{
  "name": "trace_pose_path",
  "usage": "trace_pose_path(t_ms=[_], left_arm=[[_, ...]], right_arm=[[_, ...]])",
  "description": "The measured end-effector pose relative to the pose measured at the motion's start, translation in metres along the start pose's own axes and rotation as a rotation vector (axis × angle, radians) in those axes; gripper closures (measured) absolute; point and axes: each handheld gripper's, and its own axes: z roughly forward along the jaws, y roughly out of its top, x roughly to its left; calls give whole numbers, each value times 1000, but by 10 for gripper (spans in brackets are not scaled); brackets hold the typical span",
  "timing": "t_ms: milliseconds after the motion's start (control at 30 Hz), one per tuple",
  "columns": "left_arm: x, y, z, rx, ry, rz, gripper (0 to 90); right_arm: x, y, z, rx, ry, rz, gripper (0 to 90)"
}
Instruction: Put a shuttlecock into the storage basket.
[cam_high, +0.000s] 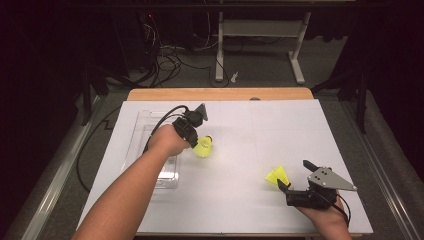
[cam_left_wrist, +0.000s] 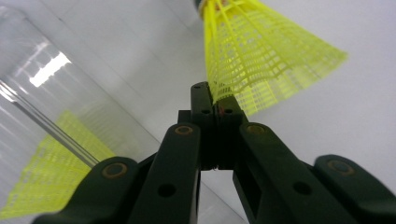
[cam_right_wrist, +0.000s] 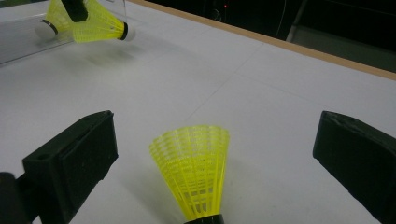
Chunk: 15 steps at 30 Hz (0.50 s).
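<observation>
Yellow mesh plastic shuttlecock (cam_left_wrist: 261, 60) pinched by left gripper (cam_left_wrist: 215, 100), beside clear plastic tube (cam_left_wrist: 51, 93); second yellow shuttlecock (cam_right_wrist: 194, 168) between wide-open right gripper (cam_right_wrist: 212, 154) jaws, untouched.

The middle and far right of the desk (cam_high: 260, 125) lie bare, giving wide passage between the two hands. On the left, a clear plastic tray (cam_high: 137, 131) blocks low travel. A yellow shuttlecock (cam_high: 277, 175) stands just before the right hand-held gripper (cam_high: 294, 175), between its spread jaws, leaving little room there.
</observation>
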Motion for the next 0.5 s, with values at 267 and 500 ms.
trace_pose_path(t_ms=[267, 500], left_arm=[[-4, -6, -11, -17, -8, 4, 897], [-13, -12, -18, -8, -9, 32, 897]], right_arm=[[1, 0, 0, -1, 0, -2, 5], [1, 1, 0, -1, 1, -5, 4]])
